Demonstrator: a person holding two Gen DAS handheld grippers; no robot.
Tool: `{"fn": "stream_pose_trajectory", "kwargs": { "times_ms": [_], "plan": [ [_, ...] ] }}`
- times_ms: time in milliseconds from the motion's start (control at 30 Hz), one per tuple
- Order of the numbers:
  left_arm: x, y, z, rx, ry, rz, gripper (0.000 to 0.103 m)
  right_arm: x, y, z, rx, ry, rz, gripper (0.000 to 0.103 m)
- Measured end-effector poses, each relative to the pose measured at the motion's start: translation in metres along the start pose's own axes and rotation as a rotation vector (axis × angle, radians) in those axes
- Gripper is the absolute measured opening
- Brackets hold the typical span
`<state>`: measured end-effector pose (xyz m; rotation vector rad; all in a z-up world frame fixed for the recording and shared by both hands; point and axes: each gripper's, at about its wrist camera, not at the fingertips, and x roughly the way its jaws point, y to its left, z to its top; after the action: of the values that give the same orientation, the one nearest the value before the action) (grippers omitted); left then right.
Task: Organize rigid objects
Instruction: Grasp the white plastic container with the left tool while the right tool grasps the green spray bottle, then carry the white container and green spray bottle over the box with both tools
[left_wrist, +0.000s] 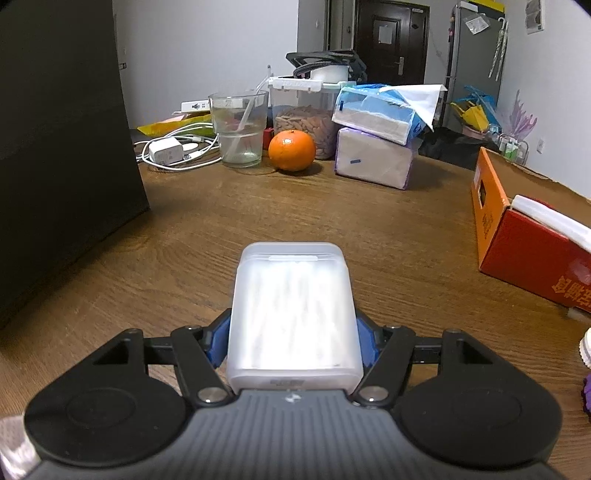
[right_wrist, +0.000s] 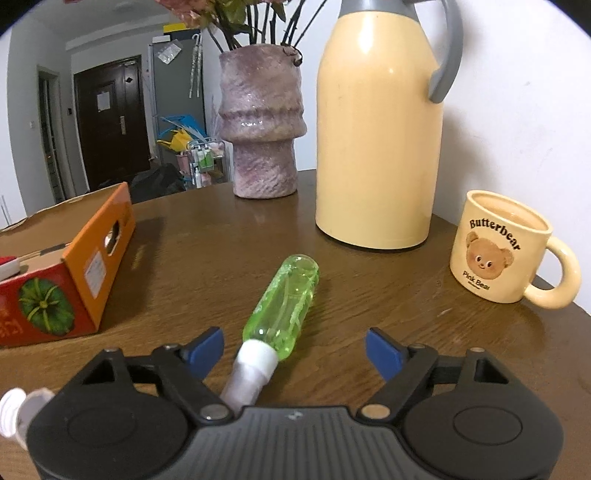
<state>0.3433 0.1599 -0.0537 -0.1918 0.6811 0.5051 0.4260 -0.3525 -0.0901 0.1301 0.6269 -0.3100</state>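
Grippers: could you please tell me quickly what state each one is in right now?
Left gripper: shut on the white box.
Right gripper: open; the green bottle lies between its fingers, not gripped.

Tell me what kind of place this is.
Probably a lived-in home, at a cluttered wooden table: an orange, stacked tissue packs, a thermos jug and a bear mug, with a dark entry door behind.
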Motion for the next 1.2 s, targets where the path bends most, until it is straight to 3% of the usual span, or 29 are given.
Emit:
{"fn": "stream_pose_trajectory", "kwargs": {
  "times_ms": [167,267,400,1200],
  "plan": [
    [-0.003,0.001,0.001,0.0,-0.013,-0.008,0.066,0.014,0.004,0.007,0.016,0.018,0.013,0.073],
    [-0.004,0.001,0.002,0.0,-0.019,-0.014,0.066,0.022,0.007,0.01,0.032,0.031,0.015,0.051],
    [-0.005,0.001,0.003,0.0,-0.021,-0.02,0.066,0.025,0.008,0.011,0.043,0.031,0.018,0.031],
    [-0.014,0.0,0.002,0.006,-0.05,-0.061,0.066,-0.022,0.017,0.005,0.042,-0.102,0.137,0.03]
  ]
}}
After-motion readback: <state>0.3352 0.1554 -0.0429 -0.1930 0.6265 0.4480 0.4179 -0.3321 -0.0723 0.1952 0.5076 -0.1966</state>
